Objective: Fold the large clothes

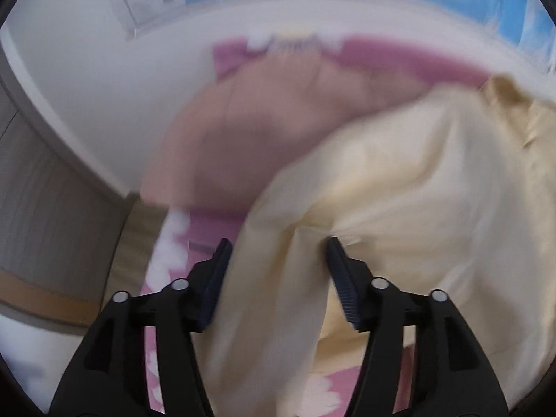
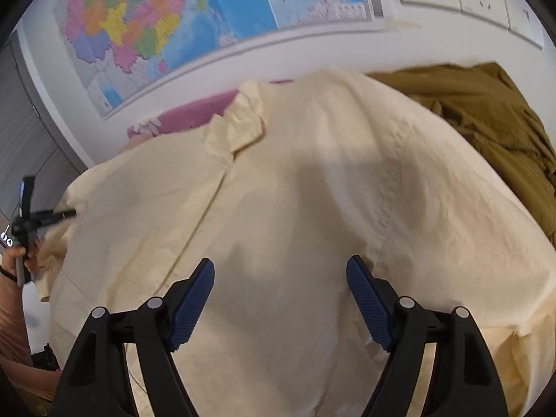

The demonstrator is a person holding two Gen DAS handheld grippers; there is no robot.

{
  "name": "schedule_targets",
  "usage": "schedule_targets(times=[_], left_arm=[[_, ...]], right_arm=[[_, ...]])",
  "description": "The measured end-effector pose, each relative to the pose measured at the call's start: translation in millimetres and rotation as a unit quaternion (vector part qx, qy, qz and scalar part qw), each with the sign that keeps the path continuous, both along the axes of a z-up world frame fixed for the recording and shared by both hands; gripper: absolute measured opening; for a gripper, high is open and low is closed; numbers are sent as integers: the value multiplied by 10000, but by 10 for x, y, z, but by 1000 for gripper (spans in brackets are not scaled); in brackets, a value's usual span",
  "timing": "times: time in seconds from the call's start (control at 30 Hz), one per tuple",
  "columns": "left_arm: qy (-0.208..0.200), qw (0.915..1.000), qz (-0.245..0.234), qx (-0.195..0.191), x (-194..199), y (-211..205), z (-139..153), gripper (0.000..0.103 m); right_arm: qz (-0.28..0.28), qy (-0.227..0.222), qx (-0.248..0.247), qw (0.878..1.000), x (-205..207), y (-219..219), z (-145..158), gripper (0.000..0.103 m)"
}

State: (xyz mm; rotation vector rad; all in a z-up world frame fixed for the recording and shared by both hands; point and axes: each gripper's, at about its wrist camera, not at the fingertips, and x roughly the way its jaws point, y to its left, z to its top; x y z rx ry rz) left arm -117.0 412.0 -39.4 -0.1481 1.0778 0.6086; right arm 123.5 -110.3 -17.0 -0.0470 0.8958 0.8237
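The left tool (image 1: 278, 253) stands open, a blurred fold of the cream shirt (image 1: 399, 180) hanging between its spread fingers. The right tool (image 2: 280, 271) is open too, poised over the same shirt, which lies spread across a pink flowered cover (image 1: 166, 253). An olive garment (image 2: 486, 121) lies bunched beside it, below a wall map (image 2: 156, 24).
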Motion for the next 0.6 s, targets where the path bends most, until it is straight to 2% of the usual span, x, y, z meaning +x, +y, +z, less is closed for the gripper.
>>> schedule_targets(times=[0.07,0.1,0.13,0.2,0.27,0.3,0.37,0.43,0.53,0.6], left_arm=[[-30,9987,253,432,-63,-67,-4,78],[-301,9980,285,478,-130,-127,87,77],[-528,9972,287,437,-186,-167,165,77],[-1416,9897,118,184,-391,-311,451,88],[-1930,9809,-241,-19,-514,-477,637,88],[-2047,9777,-452,-99,-530,-592,698,88],[-2179,9709,-959,-240,-520,-870,765,88],[-2220,9630,-1480,-384,-475,-1173,758,88],[-2155,9464,-2317,-647,-341,-1677,639,91],[-1999,9324,-2865,-929,-219,-2022,527,91]], right_arm=[[-4,-3,51,10000,-14,-65,56,74],[-11,-37,132,9999,-44,-128,108,75],[-64,-126,184,9997,-86,-220,185,76],[-213,-337,213,9990,-168,-415,335,78],[-380,-412,391,9977,-283,-707,500,80],[-412,-385,484,9972,-349,-835,541,81],[-364,-234,607,9972,-493,-1049,555,81],[-288,-127,530,9981,-671,-1151,504,82],[-180,64,194,9996,-1001,-1277,274,82],[-150,244,130,9995,-1154,-1335,106,82]])
